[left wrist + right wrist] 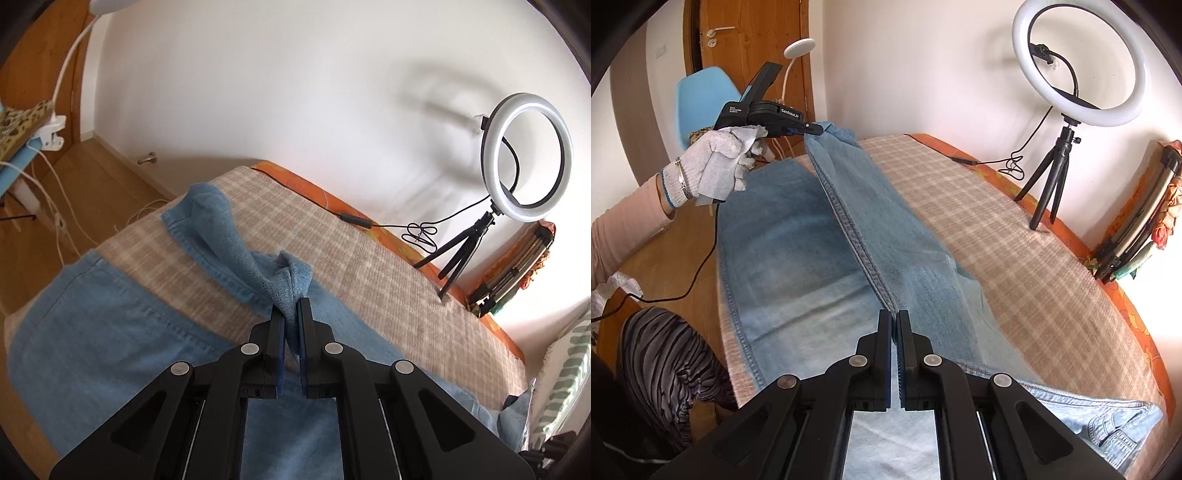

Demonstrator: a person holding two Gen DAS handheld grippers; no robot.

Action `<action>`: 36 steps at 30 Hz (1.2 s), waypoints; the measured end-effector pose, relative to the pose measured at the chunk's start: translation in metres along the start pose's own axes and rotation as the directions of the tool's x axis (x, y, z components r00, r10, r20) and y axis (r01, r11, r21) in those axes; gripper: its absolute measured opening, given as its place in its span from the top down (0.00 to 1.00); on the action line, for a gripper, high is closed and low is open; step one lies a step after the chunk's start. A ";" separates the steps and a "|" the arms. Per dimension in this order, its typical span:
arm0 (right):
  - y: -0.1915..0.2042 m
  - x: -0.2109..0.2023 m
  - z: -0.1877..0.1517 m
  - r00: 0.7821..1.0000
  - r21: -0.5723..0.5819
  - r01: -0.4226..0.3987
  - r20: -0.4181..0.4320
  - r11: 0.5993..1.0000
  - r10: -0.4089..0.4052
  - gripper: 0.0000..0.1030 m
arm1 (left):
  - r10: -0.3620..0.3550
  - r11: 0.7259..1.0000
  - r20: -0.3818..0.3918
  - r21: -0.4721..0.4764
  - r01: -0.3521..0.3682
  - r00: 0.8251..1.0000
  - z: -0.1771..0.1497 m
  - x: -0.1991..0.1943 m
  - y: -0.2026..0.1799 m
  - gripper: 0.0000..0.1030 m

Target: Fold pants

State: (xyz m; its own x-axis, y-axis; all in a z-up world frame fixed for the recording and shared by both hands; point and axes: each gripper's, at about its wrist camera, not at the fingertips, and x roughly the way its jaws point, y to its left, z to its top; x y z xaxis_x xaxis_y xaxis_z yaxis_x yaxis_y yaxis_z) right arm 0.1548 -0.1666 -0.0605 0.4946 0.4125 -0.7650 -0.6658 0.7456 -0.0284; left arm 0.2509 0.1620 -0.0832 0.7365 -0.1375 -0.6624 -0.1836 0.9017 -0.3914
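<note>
Left gripper (815, 128) marked "GenRobot.AI", clamped on jeans (798, 236) hem, right gripper (894, 319) pinching leg seam, waistband cut off at frame btm.

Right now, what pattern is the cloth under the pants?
A beige and white plaid cloth, under the blue pants; clearest in the right wrist view.

Matt denim pants (798, 236) on woven checked cloth (1015, 236).
</note>
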 end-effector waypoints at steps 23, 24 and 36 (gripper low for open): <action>0.074 0.047 -0.052 0.986 0.062 -0.031 -0.163 0.998 0.041 0.98 | 0.180 0.970 -0.062 0.180 -0.166 0.982 -0.053 -0.018 0.052 0.45; 0.073 0.046 -0.052 0.986 0.072 -0.028 -0.159 0.997 0.039 0.98 | 0.191 0.962 -0.096 0.214 -0.168 0.977 -0.052 -0.005 0.047 0.41; 0.074 0.045 -0.050 0.990 0.085 0.016 -0.144 0.996 -0.003 0.98 | 0.327 0.923 -0.127 0.258 -0.287 0.937 -0.051 0.059 0.048 0.80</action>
State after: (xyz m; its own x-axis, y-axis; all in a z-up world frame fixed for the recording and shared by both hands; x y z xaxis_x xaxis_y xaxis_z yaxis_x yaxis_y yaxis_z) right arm 0.0997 -0.1188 -0.1297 0.4111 0.3303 -0.8496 -0.6081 0.7937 0.0143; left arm 0.2519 0.1758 -0.1734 0.5473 0.1138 -0.8292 -0.2128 0.9771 -0.0064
